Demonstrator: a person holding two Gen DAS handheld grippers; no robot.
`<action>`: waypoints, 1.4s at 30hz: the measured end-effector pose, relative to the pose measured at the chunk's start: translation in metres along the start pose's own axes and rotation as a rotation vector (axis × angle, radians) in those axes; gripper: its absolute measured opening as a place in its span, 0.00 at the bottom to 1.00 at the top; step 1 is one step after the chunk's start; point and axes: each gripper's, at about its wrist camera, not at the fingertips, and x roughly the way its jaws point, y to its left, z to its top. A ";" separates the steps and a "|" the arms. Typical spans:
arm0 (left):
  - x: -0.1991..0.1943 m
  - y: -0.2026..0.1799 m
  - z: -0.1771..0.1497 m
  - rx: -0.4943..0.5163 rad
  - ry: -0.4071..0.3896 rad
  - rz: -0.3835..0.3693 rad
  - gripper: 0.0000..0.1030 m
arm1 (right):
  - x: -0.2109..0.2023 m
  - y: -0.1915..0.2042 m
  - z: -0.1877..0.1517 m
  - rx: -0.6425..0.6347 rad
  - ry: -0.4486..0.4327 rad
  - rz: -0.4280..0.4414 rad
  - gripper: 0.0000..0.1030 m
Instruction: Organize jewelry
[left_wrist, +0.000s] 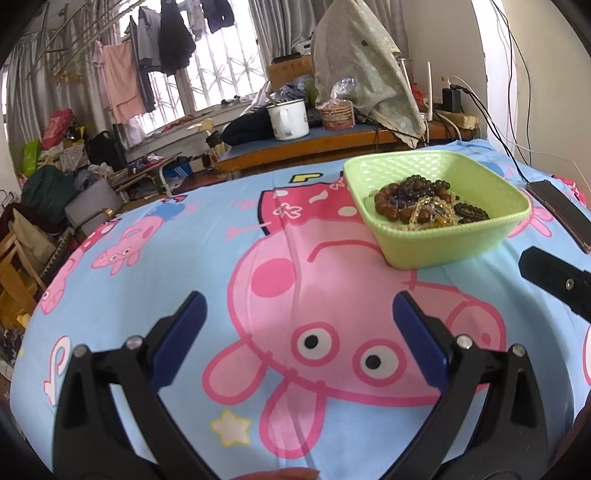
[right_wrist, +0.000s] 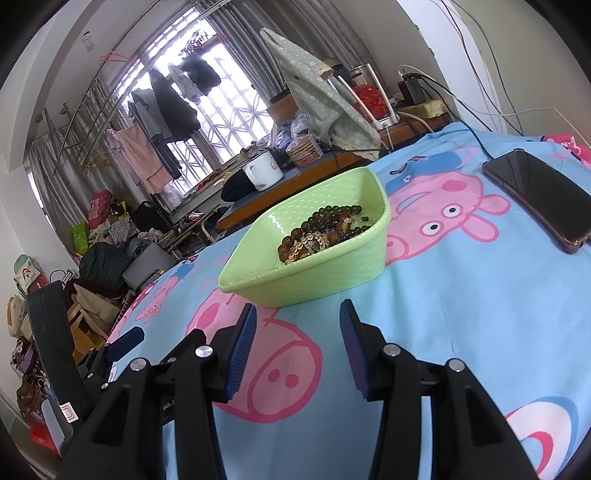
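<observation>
A light green plastic basket (left_wrist: 461, 247) (right_wrist: 332, 273) stands on the cartoon-pig bedsheet. Inside it lie several bead bracelets (left_wrist: 424, 201) (right_wrist: 325, 230), brown, dark green and clear yellow, heaped together. My left gripper (left_wrist: 299, 302) hovers over the sheet short of and to the left of the basket, open wide with nothing between its blue pads. My right gripper (right_wrist: 299, 314) sits just in front of the basket's near wall, its jaws apart and empty. Part of the right gripper (left_wrist: 557, 284) shows at the right edge of the left wrist view, and the left gripper (right_wrist: 122, 343) shows at the lower left of the right wrist view.
A dark phone (left_wrist: 561, 214) (right_wrist: 543, 195) with a cable lies on the sheet right of the basket. Beyond the bed stands a desk with a white enamel mug (left_wrist: 288, 118) (right_wrist: 264, 171) and a cloth-covered object (left_wrist: 369, 66). Clutter fills the floor at left.
</observation>
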 end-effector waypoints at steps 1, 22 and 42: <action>0.000 0.000 0.000 -0.001 0.001 0.000 0.94 | 0.000 0.000 0.000 0.000 0.000 0.000 0.16; 0.000 -0.001 0.000 -0.008 0.012 -0.008 0.94 | -0.004 -0.002 0.003 0.006 -0.014 0.002 0.16; 0.001 -0.001 0.001 -0.007 0.012 -0.007 0.94 | -0.006 -0.003 0.003 0.007 -0.018 0.004 0.16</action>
